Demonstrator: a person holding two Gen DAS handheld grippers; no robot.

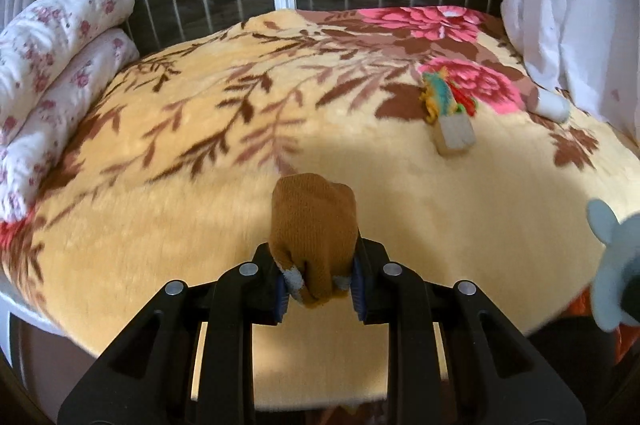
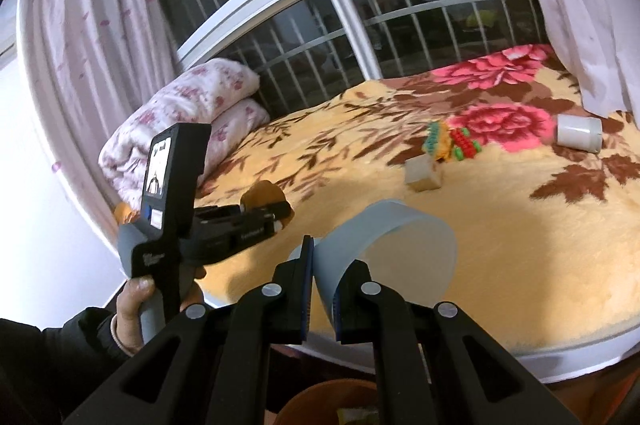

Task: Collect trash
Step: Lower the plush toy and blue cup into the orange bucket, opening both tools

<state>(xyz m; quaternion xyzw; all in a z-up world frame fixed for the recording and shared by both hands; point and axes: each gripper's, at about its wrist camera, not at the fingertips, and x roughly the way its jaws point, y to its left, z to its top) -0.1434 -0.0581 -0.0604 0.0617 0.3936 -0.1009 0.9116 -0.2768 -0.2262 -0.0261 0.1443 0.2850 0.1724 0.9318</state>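
Left wrist view, brown sock clamped in left claw

Left gripper clamps tight, angled downward; right gripper is pinched closed too, tilted gently down.

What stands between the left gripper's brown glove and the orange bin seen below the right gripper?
Nothing visible blocks it. The left gripper holds the brown glove above the blanket. The orange bin sits below the bed edge; the right gripper, clamping a pale cup, hangs above it.
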